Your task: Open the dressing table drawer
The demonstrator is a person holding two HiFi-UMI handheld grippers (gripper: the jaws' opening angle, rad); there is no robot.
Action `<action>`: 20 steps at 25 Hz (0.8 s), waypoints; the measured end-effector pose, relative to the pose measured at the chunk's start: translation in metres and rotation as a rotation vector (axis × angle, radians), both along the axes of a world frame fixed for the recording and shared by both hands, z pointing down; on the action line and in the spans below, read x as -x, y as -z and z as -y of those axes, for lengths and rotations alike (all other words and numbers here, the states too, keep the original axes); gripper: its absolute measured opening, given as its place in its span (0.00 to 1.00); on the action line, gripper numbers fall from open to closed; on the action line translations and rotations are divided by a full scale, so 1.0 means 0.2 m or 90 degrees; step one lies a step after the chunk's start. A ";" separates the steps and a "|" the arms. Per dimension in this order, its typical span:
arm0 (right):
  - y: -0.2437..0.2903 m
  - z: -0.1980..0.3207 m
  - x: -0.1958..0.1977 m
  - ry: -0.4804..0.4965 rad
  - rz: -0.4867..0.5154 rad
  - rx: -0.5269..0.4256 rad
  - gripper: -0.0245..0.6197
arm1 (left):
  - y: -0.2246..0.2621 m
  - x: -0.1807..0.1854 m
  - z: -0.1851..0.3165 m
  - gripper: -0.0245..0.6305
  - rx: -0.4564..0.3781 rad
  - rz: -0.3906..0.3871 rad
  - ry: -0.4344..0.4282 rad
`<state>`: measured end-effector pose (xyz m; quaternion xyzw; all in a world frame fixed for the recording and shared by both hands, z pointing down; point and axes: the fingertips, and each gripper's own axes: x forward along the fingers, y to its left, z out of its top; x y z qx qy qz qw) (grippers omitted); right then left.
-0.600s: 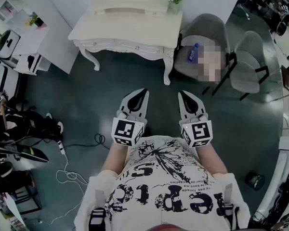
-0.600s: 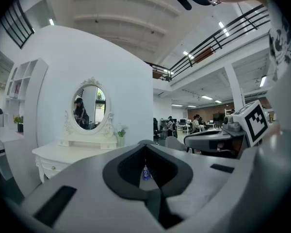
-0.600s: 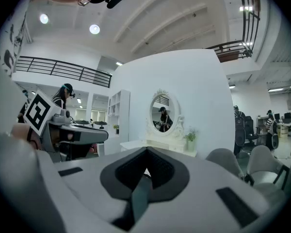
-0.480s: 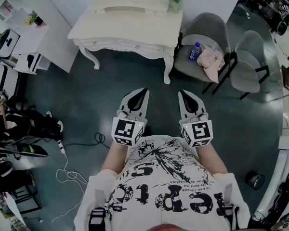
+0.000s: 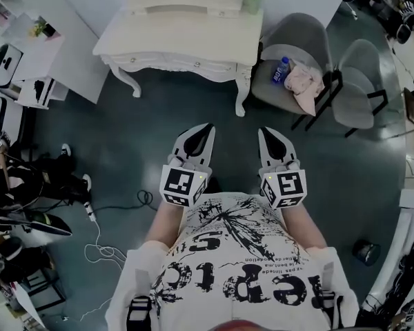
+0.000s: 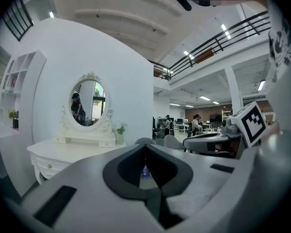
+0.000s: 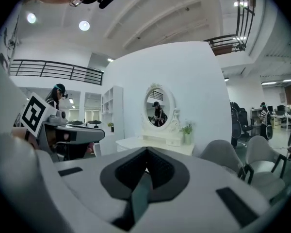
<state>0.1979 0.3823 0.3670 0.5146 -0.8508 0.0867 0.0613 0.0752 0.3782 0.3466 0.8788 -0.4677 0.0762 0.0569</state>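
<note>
The white dressing table (image 5: 183, 43) stands against the far wall, its drawer front (image 5: 176, 63) facing me and shut. Both grippers hover over the dark floor, well short of the table and side by side in front of my chest. My left gripper (image 5: 208, 127) is shut with nothing in it, and so is my right gripper (image 5: 263, 131). In the left gripper view the table (image 6: 63, 152) with its oval mirror (image 6: 88, 103) lies ahead to the left of the closed left gripper (image 6: 145, 147). In the right gripper view the table (image 7: 153, 143) sits straight beyond the closed right gripper (image 7: 146, 150).
Two grey chairs (image 5: 297, 47) (image 5: 362, 81) stand right of the table; the nearer one carries a bottle (image 5: 280, 71) and a pink cloth (image 5: 305, 80). A white shelf unit (image 5: 52, 54) stands at the left. Cables (image 5: 96, 236) and gear lie on the floor at left.
The head view has shifted slightly, so the table sits a little higher in the picture. Both grippers keep their places side by side and stay shut.
</note>
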 end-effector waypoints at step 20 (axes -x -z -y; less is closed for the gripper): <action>-0.07 0.91 0.80 -0.095 0.006 0.035 0.06 | -0.01 0.89 0.87 0.07 0.024 -0.014 -0.035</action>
